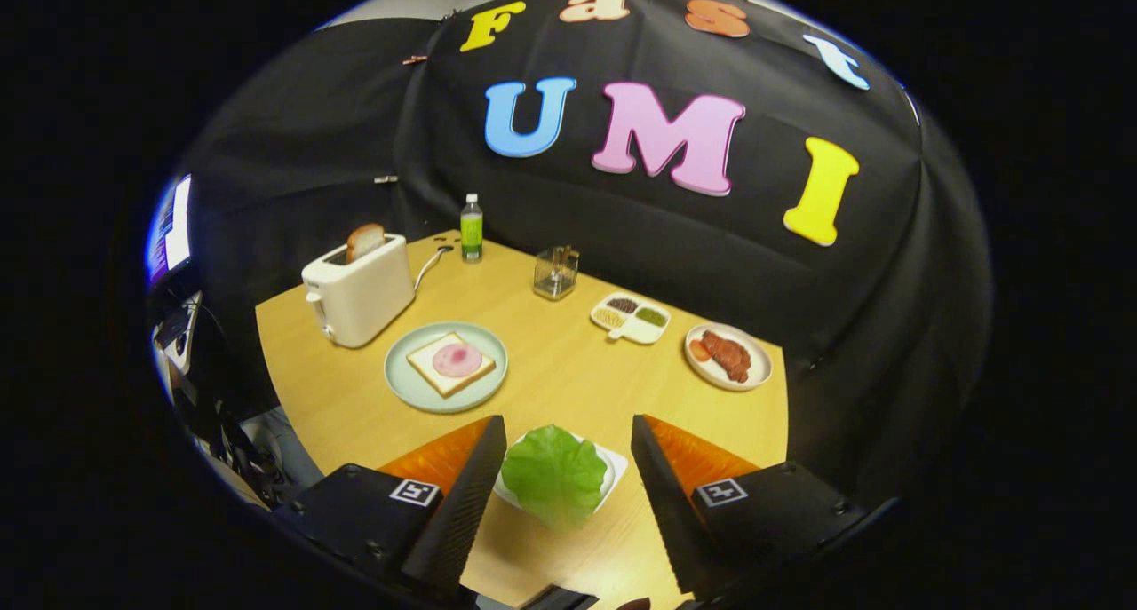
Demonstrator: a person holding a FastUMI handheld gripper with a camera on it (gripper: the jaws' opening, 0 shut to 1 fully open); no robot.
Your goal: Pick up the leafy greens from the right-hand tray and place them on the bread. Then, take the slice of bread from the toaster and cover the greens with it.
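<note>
Black cloth walls in a wooden counter [568, 370] where the leafy greens [554, 475] lie on a small white tray [613, 468], nearer than the plate [404, 388] of bread [450, 362] and well this side of the toaster [358, 292] with its upright slice [365, 240]. The gripper [560, 455] has its jaws spread wide, empty, one either side of the greens without touching. That leaf looks light, thin, floppy and easily torn, so I judge a gentle pinch across its raised, crinkled middle safer than its edge.

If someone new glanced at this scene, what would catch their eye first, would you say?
Most likely the leafy greens on their white tray, sitting between the fingers of the open gripper. Beyond them, the bread topped with a pink slice lies on a pale plate, and the white toaster behind it holds another bread slice.
</note>
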